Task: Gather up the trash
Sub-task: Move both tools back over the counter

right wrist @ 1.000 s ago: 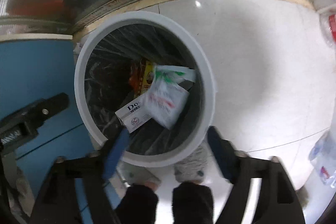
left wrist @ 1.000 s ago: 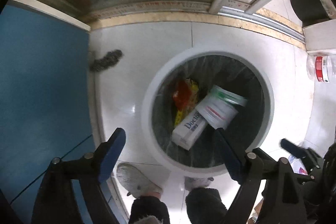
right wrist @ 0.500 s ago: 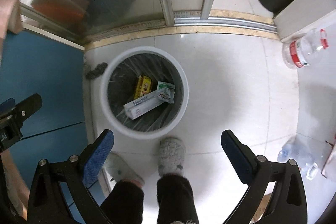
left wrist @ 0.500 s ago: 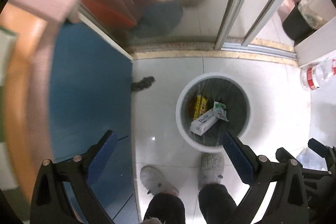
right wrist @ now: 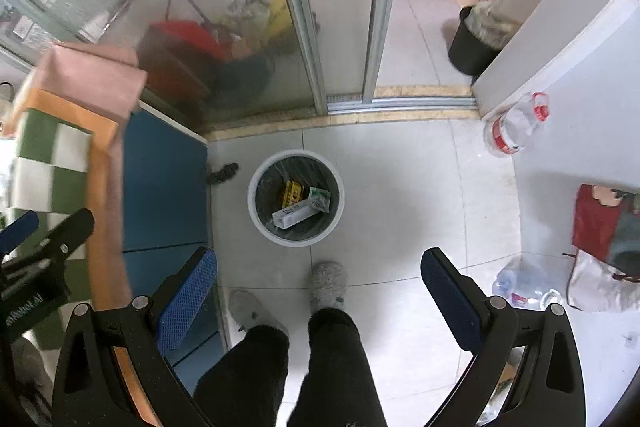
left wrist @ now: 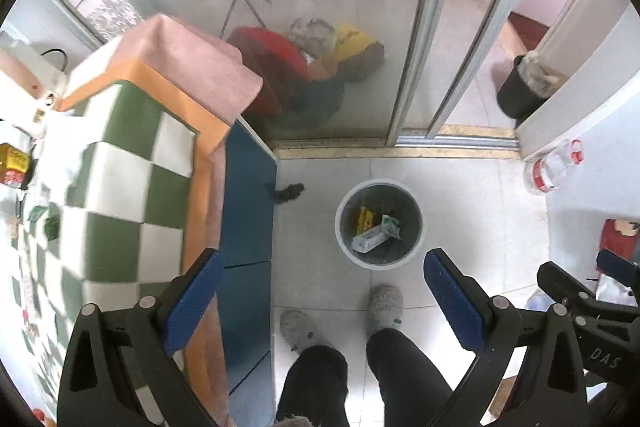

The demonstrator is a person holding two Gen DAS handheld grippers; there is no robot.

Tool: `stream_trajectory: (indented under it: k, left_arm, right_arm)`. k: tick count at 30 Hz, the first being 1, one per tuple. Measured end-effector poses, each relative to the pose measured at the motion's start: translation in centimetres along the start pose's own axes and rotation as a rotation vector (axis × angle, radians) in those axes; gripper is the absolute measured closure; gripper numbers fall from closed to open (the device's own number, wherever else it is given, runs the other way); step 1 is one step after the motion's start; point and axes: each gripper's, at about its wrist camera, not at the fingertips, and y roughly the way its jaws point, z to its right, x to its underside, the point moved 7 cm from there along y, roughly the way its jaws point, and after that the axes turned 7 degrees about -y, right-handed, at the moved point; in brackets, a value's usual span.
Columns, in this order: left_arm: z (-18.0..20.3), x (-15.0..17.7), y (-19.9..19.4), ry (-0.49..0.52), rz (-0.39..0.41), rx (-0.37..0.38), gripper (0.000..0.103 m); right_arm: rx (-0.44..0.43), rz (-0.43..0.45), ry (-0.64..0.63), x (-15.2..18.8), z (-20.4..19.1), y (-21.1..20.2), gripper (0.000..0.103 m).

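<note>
Both grippers spread wide, nothing between the blue pads. Left gripper (left wrist: 320,291) points down at the floor; right gripper (right wrist: 318,287) likewise (each shows at the edge of the other's view).

Past the left gripper's fingertips, at 12 o'clock: white trash bin (left wrist: 340,223) with dark liner, standing on pale tile floor (left wrist: 460,195). Inside it: white toothpaste-type box (left wrist: 368,239), yellow packet (left wrist: 365,217) at 11 o'clock of the box, white-green wrapper (left wrist: 390,226) touching the box's upper end. Same bin (right wrist: 256,203) in the right view, box (right wrist: 294,215), yellow packet (right wrist: 292,191), wrapper (right wrist: 319,199).

Person's grey slippers (left wrist: 384,303) and black trouser legs (left wrist: 404,375) at 6 o'clock of the bin, just beside it.

At 9 o'clock of the bin: blue cabinet side (left wrist: 244,211), topped by a green-white checkered cloth (left wrist: 120,187) with orange-pink border. Dark fuzzy clump (left wrist: 289,191) on the floor at the cabinet's foot, 10 o'clock of the bin.

At 2 o'clock: clear jug with red cap (left wrist: 554,169) by the white wall. Sliding glass door (left wrist: 320,7) at 12 o'clock; black bin (left wrist: 524,91) beyond the track.
</note>
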Motion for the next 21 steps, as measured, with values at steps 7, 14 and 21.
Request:
stream_trajectory:
  k: [7, 14, 21]
  left_arm:
    - [-2.6, 0.3, -5.7, -0.077, 0.034, 0.028, 0.001]
    - [-10.2, -1.2, -9.6, -0.241, 0.100, 0.023, 0.000]
    - [-28.2, 1.4, -12.7, -0.533, 0.166, -0.120, 0.001]
  right_arm:
    - [0.000, 0.062, -0.027, -0.1, -0.9, -7.6, 0.000]
    - [-0.066, 0.100, -0.073, -2.0, -6.5, -11.9, 0.000]
    - [-0.174, 0.124, -0.312, -3.8, -22.2, -14.2, 0.000]
